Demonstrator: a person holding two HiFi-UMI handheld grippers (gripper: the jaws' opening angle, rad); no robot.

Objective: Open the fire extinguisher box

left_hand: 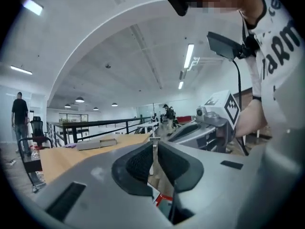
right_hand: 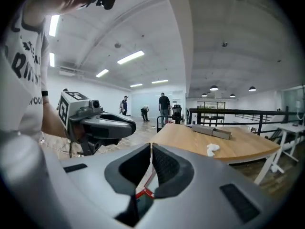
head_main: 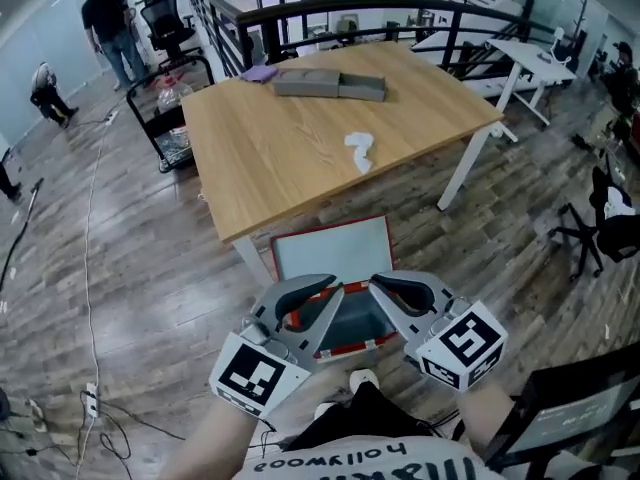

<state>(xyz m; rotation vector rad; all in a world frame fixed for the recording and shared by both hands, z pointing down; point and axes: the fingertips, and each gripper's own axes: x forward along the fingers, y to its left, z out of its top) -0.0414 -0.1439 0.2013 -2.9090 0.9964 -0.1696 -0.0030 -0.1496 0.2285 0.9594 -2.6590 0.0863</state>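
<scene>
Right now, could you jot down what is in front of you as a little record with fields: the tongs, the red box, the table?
Left tongs: closed, nothing between them
Right tongs: closed, nothing between them, close beside the left pair
Red box: on the floor by the person's feet
Box lid: pale panel swung back toward the table; box looks open
Table: wooden, white legs
On table: flat grey case, crumpled white thing

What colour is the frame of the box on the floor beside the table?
Red; the box frame shows best in the head view.
</scene>
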